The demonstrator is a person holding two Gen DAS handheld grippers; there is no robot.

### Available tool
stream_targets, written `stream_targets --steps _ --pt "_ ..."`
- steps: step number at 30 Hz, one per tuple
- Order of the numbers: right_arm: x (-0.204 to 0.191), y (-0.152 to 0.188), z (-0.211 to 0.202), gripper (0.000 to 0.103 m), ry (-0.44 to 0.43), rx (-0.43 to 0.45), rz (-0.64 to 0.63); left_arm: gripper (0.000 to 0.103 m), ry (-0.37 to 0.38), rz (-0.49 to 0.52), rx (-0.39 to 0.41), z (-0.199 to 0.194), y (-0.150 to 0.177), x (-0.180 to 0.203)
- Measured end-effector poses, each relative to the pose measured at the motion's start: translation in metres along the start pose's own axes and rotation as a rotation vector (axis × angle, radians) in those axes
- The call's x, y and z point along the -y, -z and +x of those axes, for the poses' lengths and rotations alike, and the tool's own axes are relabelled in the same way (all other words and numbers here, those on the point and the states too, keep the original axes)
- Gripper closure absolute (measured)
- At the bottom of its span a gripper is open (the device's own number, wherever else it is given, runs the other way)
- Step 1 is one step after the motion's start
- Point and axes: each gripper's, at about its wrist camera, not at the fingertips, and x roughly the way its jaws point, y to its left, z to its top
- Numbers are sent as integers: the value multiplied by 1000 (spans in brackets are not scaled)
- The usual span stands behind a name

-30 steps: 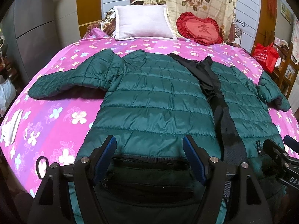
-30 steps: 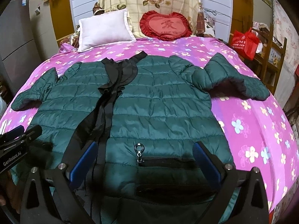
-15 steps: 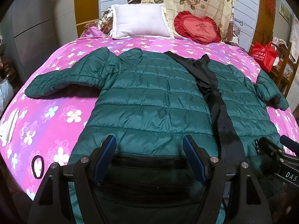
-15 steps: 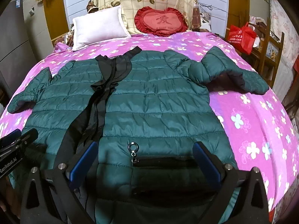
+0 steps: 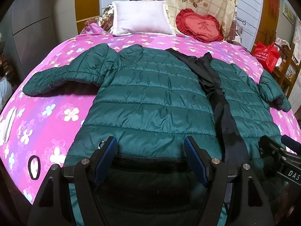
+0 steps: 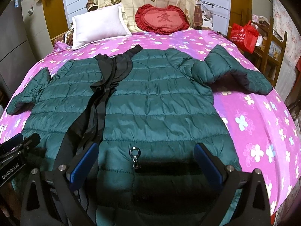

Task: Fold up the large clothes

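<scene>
A dark green quilted jacket lies spread front-up on the pink flowered bed, sleeves out to both sides, its black lining showing along the open front. It also shows in the right wrist view. My left gripper is open over the jacket's left hem, above a zip pocket. My right gripper is open over the right hem, with a zip pull ring between its fingers. The right gripper shows at the edge of the left wrist view, and the left gripper at the edge of the right wrist view.
A white pillow and a red heart cushion lie at the head of the bed. A red bag sits on wooden shelves to the right. A grey cabinet stands to the left.
Both grippers have moved a little forward and lower over the jacket's hem. Both stay open; the jacket has not moved.
</scene>
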Motion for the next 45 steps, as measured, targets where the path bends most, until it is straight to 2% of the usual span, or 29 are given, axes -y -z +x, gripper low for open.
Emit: stream_targets --steps 9,30,45 --pt "-10 -11 10 0 -16 -42 3 51 -12 0 -7 7 -3 -2" --pt "-18 -14 26 0 -11 -64 3 51 -12 -19 -33 19 1 -7" --pt "-28 -32 26 0 -8 -36 -17 51 -30 -17 15 9 -20 -12"
